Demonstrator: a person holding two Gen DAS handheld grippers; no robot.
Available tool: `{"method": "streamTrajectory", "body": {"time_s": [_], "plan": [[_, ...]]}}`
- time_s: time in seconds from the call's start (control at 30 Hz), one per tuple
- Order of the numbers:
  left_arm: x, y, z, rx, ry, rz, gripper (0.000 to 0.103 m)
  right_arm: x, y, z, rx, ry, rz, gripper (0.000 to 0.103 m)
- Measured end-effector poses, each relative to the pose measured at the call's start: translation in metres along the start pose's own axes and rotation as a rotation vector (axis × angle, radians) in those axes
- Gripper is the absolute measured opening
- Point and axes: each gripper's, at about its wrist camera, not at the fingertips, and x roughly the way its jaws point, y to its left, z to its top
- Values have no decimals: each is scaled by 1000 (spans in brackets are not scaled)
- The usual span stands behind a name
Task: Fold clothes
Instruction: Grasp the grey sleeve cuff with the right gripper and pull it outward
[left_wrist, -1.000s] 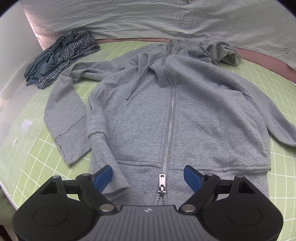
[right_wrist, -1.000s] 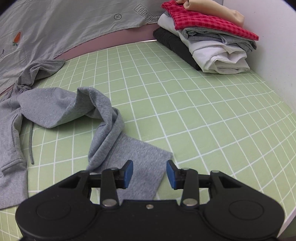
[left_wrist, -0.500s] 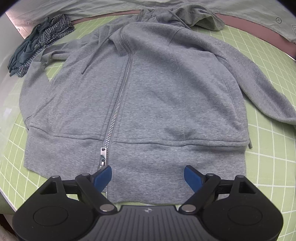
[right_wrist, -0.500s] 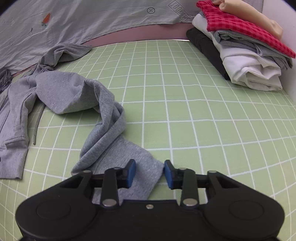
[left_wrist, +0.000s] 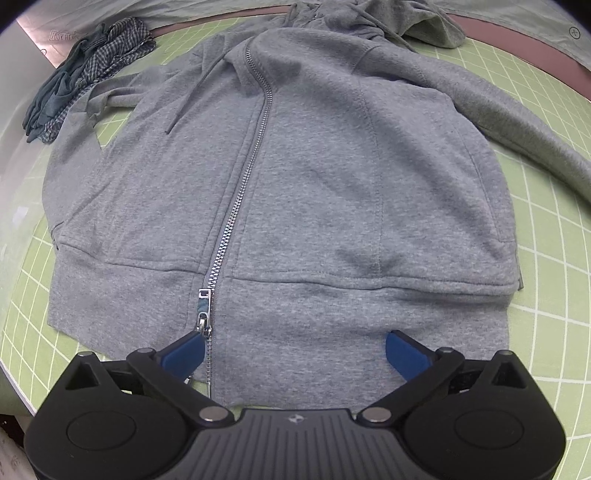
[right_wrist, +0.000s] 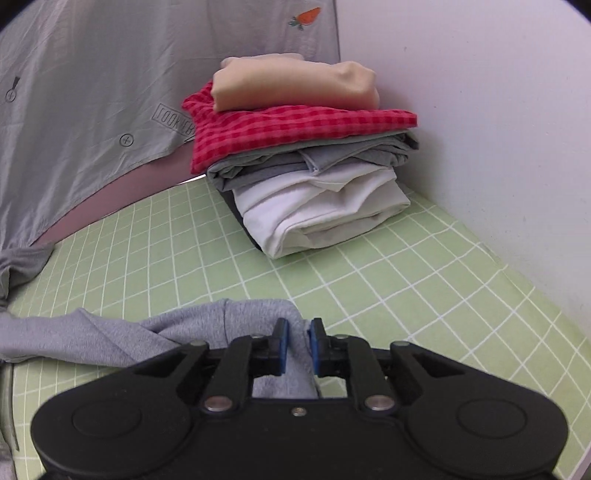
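left tongs (left_wrist: 293, 350), at lower centre, are opening wide above the grey hoodie's (left_wrist: 314, 177) hem, gripping nothing. right tongs (right_wrist: 295, 345) clamp its sleeve (right_wrist: 110, 336), lower left. the hoodie lies flat on the green grid surface (right_wrist: 424, 280).

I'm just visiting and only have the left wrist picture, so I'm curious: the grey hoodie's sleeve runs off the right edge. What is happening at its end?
Observer: The right gripper is shut on the sleeve, pinching its grey cloth.
Operator: Is anything else over on that side?
Observer: Yes, a stack of folded clothes sits on the green mat beside the white wall.
Operator: What is on top of it?
Observer: A beige garment, lying on a red checked garment.
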Motion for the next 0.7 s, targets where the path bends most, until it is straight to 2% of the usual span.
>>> {"method": "streamTrajectory", "body": {"time_s": [0.1, 0.13, 0.17, 0.4, 0.53, 0.7], "plan": [[0, 0, -1, -6, -4, -5, 103, 13, 0, -4, 3, 44, -70, 22], [0, 0, -2, -11, -5, -5, 103, 11, 0, -8, 11, 41, -79, 27], [0, 0, -2, -17, -7, -5, 103, 7, 0, -12, 28, 36, -75, 31], [1, 5, -5, -56, -6, -24, 103, -4, 27, -39, -27, 67, 8, 34], [3, 10, -7, -101, 4, -49, 103, -9, 52, -54, -143, 82, 42, 49], [4, 12, -10, -126, 8, -68, 103, -4, 68, -65, -241, 103, 33, 51]]}}
